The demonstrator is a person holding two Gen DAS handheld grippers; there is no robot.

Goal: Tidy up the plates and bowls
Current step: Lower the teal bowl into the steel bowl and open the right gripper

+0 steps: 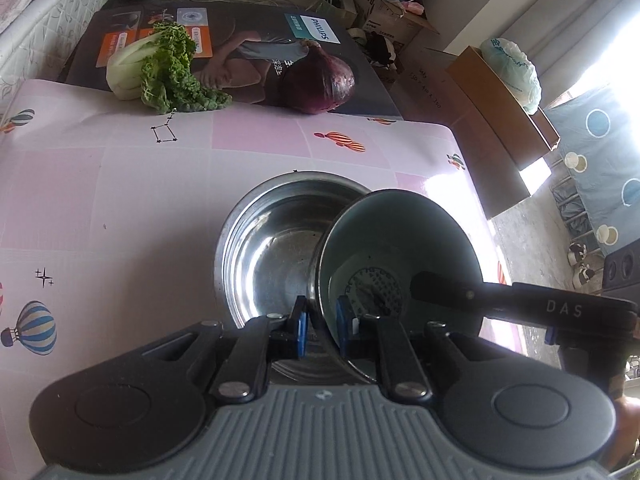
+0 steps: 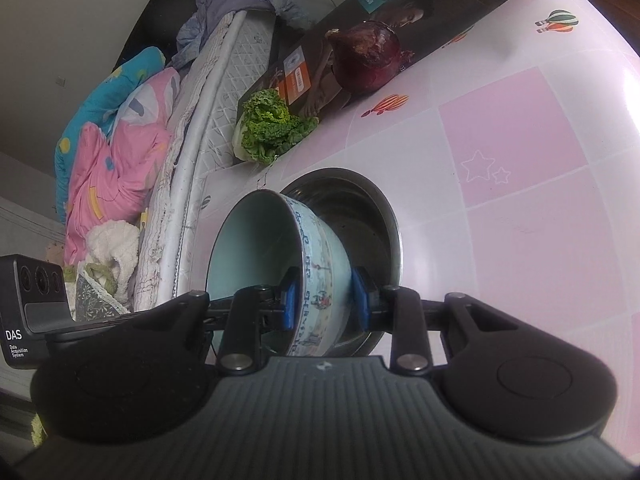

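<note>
A steel bowl [image 1: 276, 236] sits on the pink tablecloth [image 1: 120, 200]. A pale blue patterned ceramic bowl [image 1: 384, 240] is held tilted on its side over the steel bowl's right part. My left gripper [image 1: 322, 322] is shut on the ceramic bowl's near rim. My right gripper [image 2: 326, 300] is shut on the same ceramic bowl [image 2: 316, 256], one pad inside, one on the outer wall, with the steel bowl [image 2: 368, 216] behind it. The right gripper's body shows in the left wrist view [image 1: 520, 304].
A leafy cabbage [image 1: 160, 64] and a red onion [image 1: 320, 84] lie at the table's far side on a flat Philips box [image 1: 248, 40]. Cardboard boxes [image 1: 500, 100] stand on the floor to the right. A mattress and bedding [image 2: 120, 140] lie beside the table.
</note>
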